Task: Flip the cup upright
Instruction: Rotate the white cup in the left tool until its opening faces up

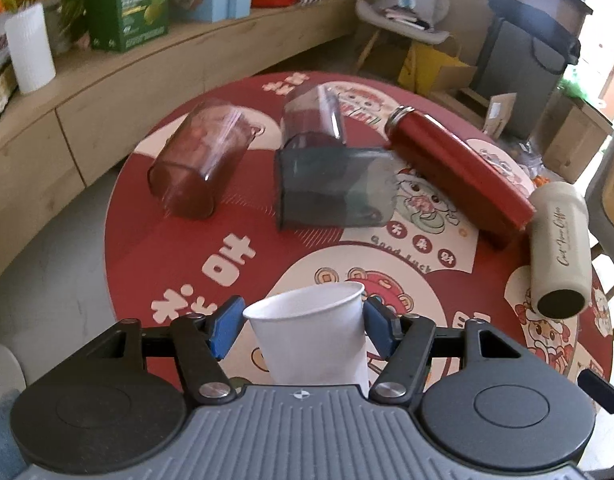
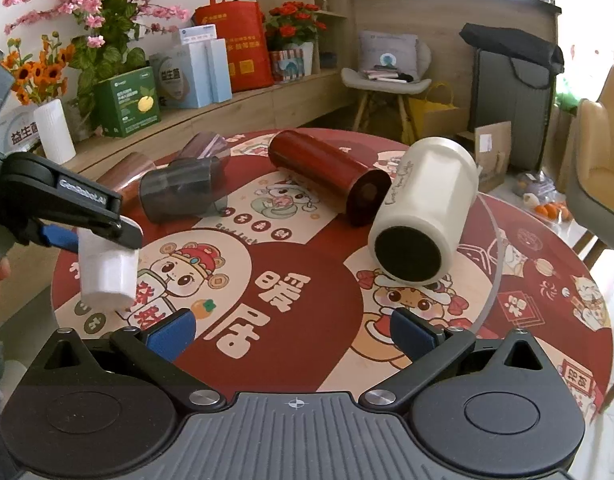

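Note:
My left gripper (image 1: 303,320) is shut on a white paper cup (image 1: 313,338), its blue pads pressing both sides near the rim. The cup's mouth faces up and away in the left wrist view. In the right wrist view the same cup (image 2: 107,272) hangs in the left gripper (image 2: 91,240) just above the table's left edge, base down. My right gripper (image 2: 293,330) is open and empty over the table's near side. Other cups lie on their sides: a cream tumbler (image 2: 423,210), a red bottle (image 2: 327,174), a grey cup (image 2: 179,190), brown cups (image 1: 199,160).
The round table (image 2: 307,312) has a red cartoon cover. A wooden shelf (image 2: 211,120) with boxes, a white vase (image 2: 55,132) and flowers runs behind it. A chair (image 2: 599,172) stands at the right, bags and boxes at the back.

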`<state>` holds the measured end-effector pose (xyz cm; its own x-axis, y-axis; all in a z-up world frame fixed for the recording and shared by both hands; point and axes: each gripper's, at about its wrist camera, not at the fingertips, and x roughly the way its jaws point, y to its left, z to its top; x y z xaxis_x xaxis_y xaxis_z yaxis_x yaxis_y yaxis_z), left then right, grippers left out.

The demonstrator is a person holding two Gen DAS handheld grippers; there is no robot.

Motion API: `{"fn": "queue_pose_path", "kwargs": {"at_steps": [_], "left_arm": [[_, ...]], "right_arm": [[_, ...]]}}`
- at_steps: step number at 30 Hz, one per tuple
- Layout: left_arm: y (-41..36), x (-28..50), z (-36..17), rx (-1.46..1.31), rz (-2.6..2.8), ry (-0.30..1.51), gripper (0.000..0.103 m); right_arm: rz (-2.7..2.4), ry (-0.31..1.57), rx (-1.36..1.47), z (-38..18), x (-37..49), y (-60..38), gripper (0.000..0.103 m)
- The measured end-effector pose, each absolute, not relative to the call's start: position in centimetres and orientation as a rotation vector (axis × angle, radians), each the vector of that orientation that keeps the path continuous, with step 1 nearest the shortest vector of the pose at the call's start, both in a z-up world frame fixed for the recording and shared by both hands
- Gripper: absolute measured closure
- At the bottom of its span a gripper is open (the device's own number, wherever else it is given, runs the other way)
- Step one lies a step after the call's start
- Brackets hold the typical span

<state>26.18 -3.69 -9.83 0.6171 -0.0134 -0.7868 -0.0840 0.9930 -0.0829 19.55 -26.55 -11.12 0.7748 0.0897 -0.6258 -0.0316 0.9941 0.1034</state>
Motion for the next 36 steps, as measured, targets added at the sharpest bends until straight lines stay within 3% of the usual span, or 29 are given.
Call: {"fn": "queue_pose_path", "kwargs": {"at_steps": [17,36], "left_arm": [[-5.4,24.0,-8.4,0.004,0.031,0.782,0.036],[-6.8,24.4,-9.6,0.074,0.027,0.804,0.036]], "right_arm": [[0.068,0.678,0.091,-11.1,19.4,-26.7,0.0],[0.065,0.683,0.09,-11.2,19.5,-26.7,0.0]]}}
